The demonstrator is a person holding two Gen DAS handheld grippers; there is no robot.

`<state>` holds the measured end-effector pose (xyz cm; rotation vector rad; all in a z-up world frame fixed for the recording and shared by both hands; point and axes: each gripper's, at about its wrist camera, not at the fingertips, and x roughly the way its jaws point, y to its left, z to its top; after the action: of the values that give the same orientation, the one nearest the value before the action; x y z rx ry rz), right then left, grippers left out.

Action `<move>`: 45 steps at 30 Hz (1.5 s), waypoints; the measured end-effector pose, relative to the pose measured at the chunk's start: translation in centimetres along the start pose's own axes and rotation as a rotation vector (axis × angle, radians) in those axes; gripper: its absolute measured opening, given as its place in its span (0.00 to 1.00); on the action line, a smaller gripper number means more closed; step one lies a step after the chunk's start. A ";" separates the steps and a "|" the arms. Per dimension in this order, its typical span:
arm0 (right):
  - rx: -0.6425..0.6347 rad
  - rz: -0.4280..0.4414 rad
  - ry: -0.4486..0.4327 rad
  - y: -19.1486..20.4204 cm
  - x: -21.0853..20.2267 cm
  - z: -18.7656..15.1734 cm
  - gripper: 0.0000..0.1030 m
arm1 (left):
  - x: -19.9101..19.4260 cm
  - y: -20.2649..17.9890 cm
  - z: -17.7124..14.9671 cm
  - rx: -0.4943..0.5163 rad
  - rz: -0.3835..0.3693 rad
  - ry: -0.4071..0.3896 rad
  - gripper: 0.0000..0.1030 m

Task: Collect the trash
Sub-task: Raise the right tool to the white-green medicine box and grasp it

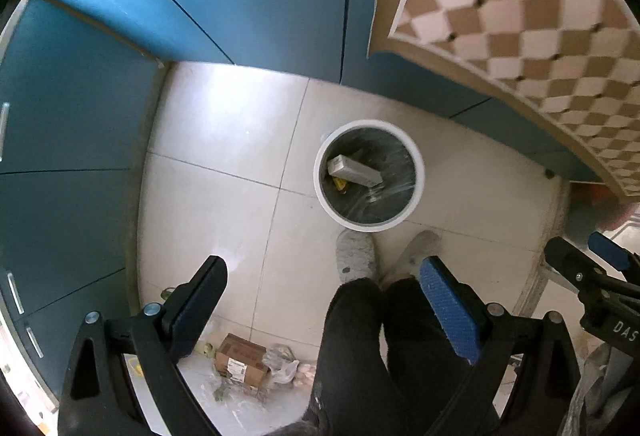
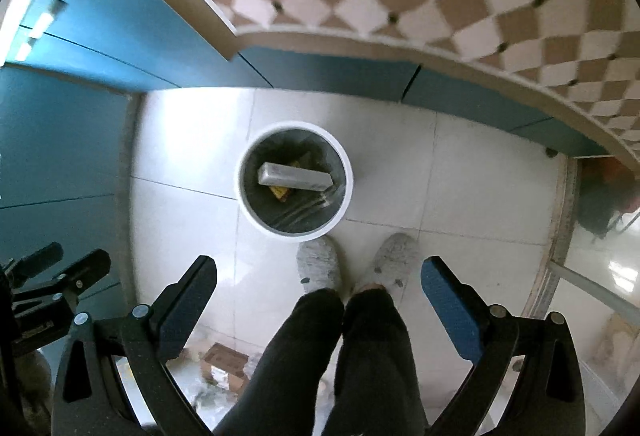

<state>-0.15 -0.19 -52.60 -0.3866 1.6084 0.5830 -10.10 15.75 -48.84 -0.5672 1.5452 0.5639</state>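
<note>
Left wrist view, from left to right: blue cabinet fronts (image 1: 72, 139) fill the left edge and upper left of the frame. The left claw (image 1: 324, 276) stands wide, both jaws well apart, nothing between them. Beneath its left jaw, at the lower left of centre, loose trash lies on the white tiled floor (image 1: 224, 155): a brown cardboard box (image 1: 242, 358) with crumpled clear plastic wrappers (image 1: 282, 366) just beside it on the right. Right of centre stands a white-rimmed trash bin (image 1: 369, 175), upright, lined with a dark bag, holding a grey rectangular carton (image 1: 354, 169) over a yellow scrap. Two grey slippers (image 1: 356, 256) and dark trouser legs sit just below the bin. A checkered surface (image 1: 520, 7) occupies the upper right. The right claw (image 1: 588, 256) enters at the right edge, jaws parted. Right wrist view: the left claw (image 2: 68, 260) shows at the left edge; the right claw (image 2: 318, 276) is wide, jaws well apart and holding nothing. The bin (image 2: 295, 180) stands at centre with the carton (image 2: 294, 177) inside; the box (image 2: 224, 362), blurred, lies at the lower left of centre near the legs.
</note>
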 end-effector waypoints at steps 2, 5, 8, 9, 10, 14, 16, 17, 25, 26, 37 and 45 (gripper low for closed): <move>-0.006 0.007 -0.022 0.2 -3.6 -0.5 1.00 | -2.6 0.1 -0.5 0.002 -0.016 -0.024 0.96; -0.005 0.017 -0.046 0.6 -8.0 -1.4 1.00 | -6.1 -0.1 -1.3 0.009 -0.026 -0.067 0.96; -0.011 0.032 -0.072 1.0 -12.2 -2.5 1.00 | -10.0 -0.2 -2.0 0.013 -0.036 -0.119 0.96; -0.009 0.044 -0.081 0.9 -13.7 -3.0 1.00 | -10.8 -0.3 -2.2 0.013 -0.038 -0.132 0.96; -0.004 0.059 -0.088 0.9 -14.7 -3.3 1.00 | -12.2 -0.6 -2.2 0.016 -0.039 -0.157 0.96; 0.039 0.142 -0.127 0.0 -19.7 -4.2 1.00 | -17.2 -2.5 -1.3 0.040 -0.051 -0.262 0.96; 0.063 0.175 -0.153 -0.8 -21.6 -4.0 1.00 | -19.3 -3.6 -0.3 0.070 -0.062 -0.316 1.00; 0.073 0.185 -0.166 -1.1 -21.8 -3.8 1.00 | -20.5 -4.7 0.6 0.091 -0.054 -0.352 1.00; 0.220 0.216 -0.354 -10.3 -29.1 1.2 1.00 | -24.5 -14.5 8.9 0.174 -0.005 -0.446 1.00; 0.251 0.212 -0.371 -12.2 -29.8 2.3 1.00 | -24.6 -16.4 10.6 0.177 0.007 -0.446 1.00; 0.500 0.180 -0.433 -33.1 -31.8 17.7 1.00 | -21.7 -30.9 26.4 0.139 -0.008 -0.333 0.99; 0.659 0.205 -0.410 -40.9 -29.3 31.7 1.00 | -17.3 -33.6 33.9 0.036 -0.087 -0.215 0.83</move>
<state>52.44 -17.68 -31.19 0.3712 1.3514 0.2320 38.29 13.08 -33.62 -0.5259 1.3189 0.5118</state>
